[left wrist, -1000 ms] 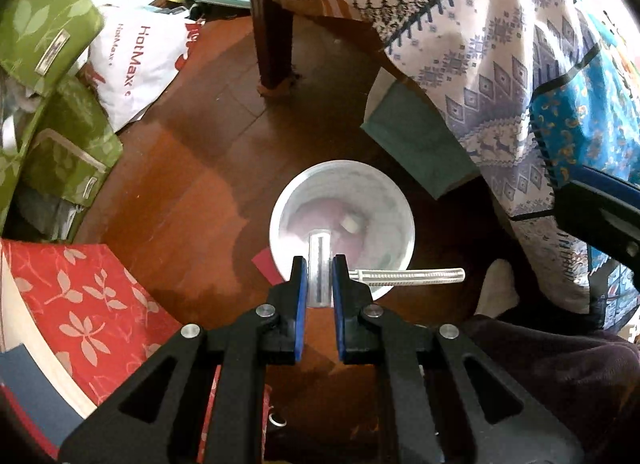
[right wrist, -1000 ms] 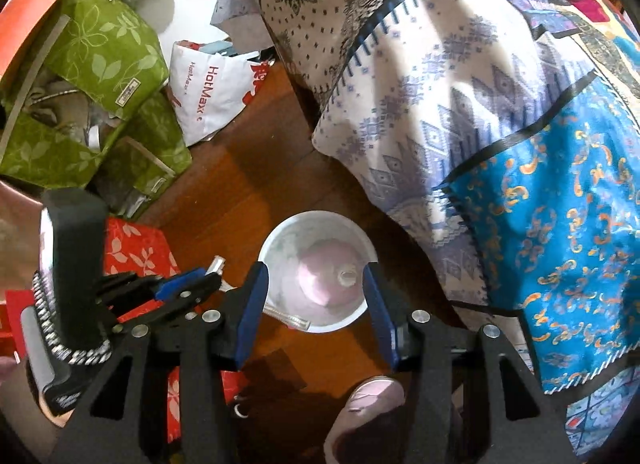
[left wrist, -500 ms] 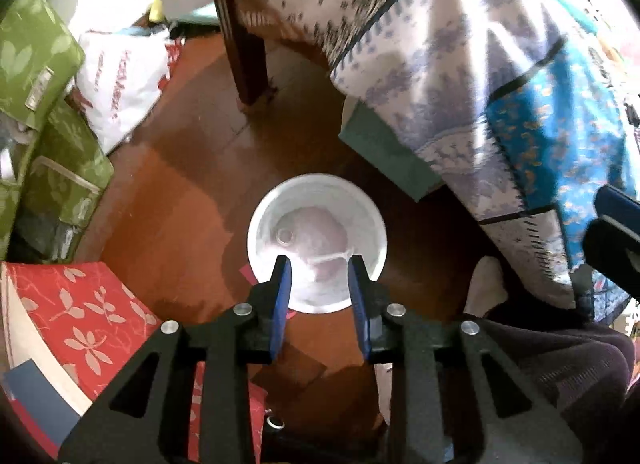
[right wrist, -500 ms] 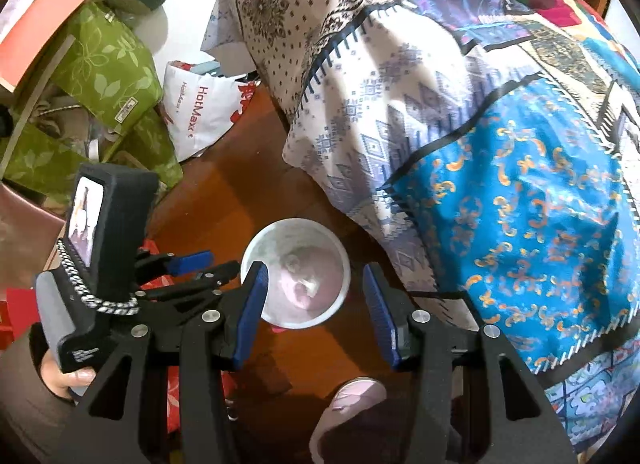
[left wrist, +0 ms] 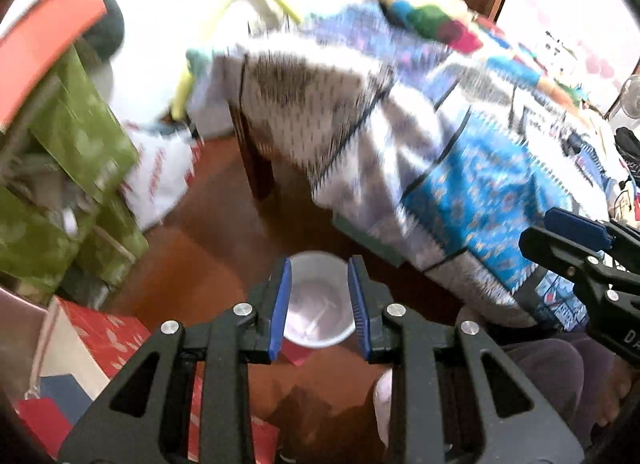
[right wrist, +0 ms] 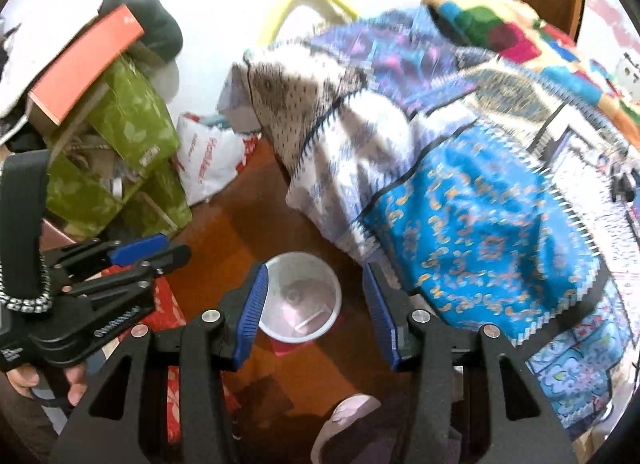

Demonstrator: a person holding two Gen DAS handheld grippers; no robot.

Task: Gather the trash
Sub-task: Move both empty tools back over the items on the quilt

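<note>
A white trash bin [left wrist: 318, 304] stands on the wooden floor below both grippers, also in the right wrist view [right wrist: 300, 296]. A thin pale strip [left wrist: 320, 312] lies inside it, seen too in the right wrist view [right wrist: 314, 318]. My left gripper [left wrist: 319, 308] is open and empty, high above the bin. My right gripper [right wrist: 318, 310] is open and empty, also well above the bin. The left gripper shows at the left of the right wrist view [right wrist: 132, 260].
A patterned blue and white cloth [right wrist: 460, 191] hangs over a table at the right. Green bags [right wrist: 120, 167], a white plastic bag [right wrist: 208, 167] and a red patterned box [left wrist: 104, 336] crowd the left. A red scrap [right wrist: 286, 346] lies by the bin.
My left gripper opened and dropped the pale strip into the bin, then rose up and away. Both views tilted upward and the bin now looks smaller.
</note>
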